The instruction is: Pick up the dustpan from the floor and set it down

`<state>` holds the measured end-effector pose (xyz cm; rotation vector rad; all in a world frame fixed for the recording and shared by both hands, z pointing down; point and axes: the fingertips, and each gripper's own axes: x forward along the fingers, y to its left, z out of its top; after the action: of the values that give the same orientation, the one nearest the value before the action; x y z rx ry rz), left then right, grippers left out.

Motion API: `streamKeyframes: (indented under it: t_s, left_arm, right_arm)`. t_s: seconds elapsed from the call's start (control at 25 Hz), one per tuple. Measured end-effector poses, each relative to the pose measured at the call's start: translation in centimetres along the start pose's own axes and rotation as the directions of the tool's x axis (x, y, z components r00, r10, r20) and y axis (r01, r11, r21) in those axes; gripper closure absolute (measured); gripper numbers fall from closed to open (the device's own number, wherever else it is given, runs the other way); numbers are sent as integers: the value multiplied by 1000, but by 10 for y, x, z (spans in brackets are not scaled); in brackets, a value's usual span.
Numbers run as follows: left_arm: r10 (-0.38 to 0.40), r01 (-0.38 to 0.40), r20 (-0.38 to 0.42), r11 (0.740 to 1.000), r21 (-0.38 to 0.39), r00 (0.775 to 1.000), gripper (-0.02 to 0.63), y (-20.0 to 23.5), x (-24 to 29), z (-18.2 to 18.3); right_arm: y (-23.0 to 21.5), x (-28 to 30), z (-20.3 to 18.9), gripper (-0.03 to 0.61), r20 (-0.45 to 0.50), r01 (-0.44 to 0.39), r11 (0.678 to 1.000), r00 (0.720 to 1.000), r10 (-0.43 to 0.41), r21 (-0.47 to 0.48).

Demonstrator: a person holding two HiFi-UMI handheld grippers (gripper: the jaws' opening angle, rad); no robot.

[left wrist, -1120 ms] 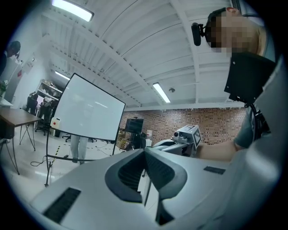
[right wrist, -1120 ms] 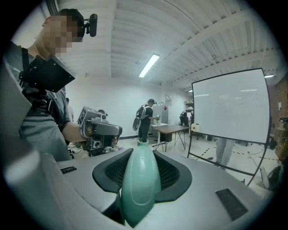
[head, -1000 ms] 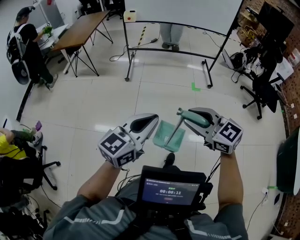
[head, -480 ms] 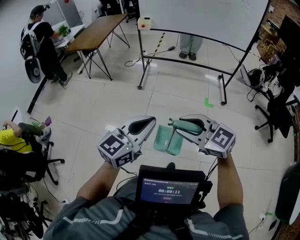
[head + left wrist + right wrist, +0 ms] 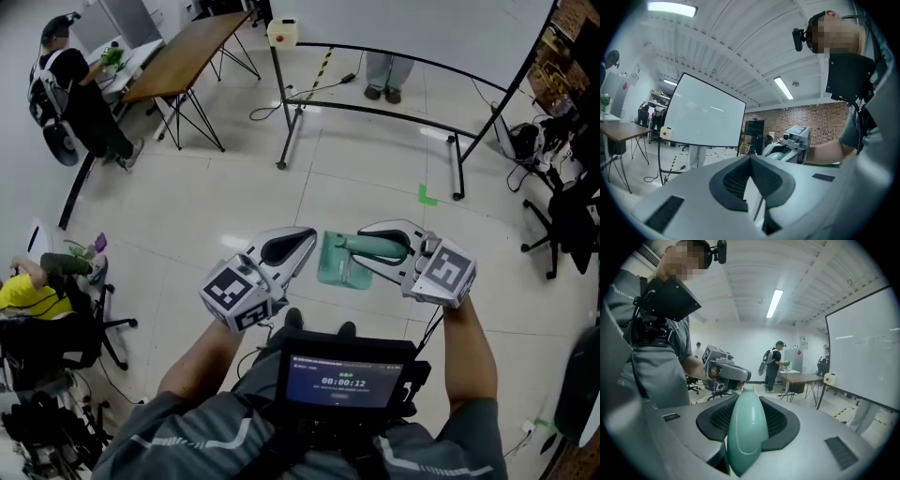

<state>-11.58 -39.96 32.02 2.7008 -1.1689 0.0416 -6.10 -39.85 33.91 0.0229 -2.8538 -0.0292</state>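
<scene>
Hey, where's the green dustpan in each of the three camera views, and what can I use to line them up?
Head view: dustpan at centre, just ahead of the hands, its handle in the right claw.
Left gripper view: only a pale green bit of handle, right of centre, in that same claw.
Right gripper view: handle low centre, gripped between the jaws; the pan is not visible.
Shared landmark: the whiteboard.

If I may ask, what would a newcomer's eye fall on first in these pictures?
The green dustpan, clamped by its handle in the right tongs, hangs above the floor at the head view's centre. The left tongs sit empty just beside it, and a big whiteboard stands across the top.
</scene>
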Motion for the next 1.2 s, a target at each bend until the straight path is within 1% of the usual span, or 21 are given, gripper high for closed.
streamKeyframes:
  t_s: [0.08,0.24,0.48,0.6,0.76,0.88,1.0,1.2]
  left_arm:
    - [-18,18,-10,1000,-14,1000,592,21,7,-2]
    - [-39,39,-15,999,-14,999,592,48,24,12]
    - [-86,86,-28,996,-13,996,592,68,50,9]
    - [-97,96,-27,995,-30,995,592,78,62,1]
    - [-94,91,-56,994,-61,994,592,99,81,-28]
    - [-82,74,-78,992,-99,994,591,117,97,-56]
    - [-60,48,-99,992,-121,993,591,137,116,-91]
    - [-31,14,-135,992,-127,990,591,164,148,-159]
  right_arm:
    - [-21,6,-5,423,-14,30,999,999,-29,14]
    - [-56,5,1,423,-22,74,997,997,-73,36]
    - [-84,9,-7,425,-27,108,993,994,-107,52]
    - [-98,10,-19,423,-46,127,990,991,-125,55]
    - [-115,17,-43,423,-45,130,988,991,-126,84]
    - [-129,28,-75,423,-63,129,987,990,-124,97]
    - [-145,38,-116,423,-74,131,983,990,-123,127]
    - [-164,51,-197,423,-94,135,976,988,-120,170]
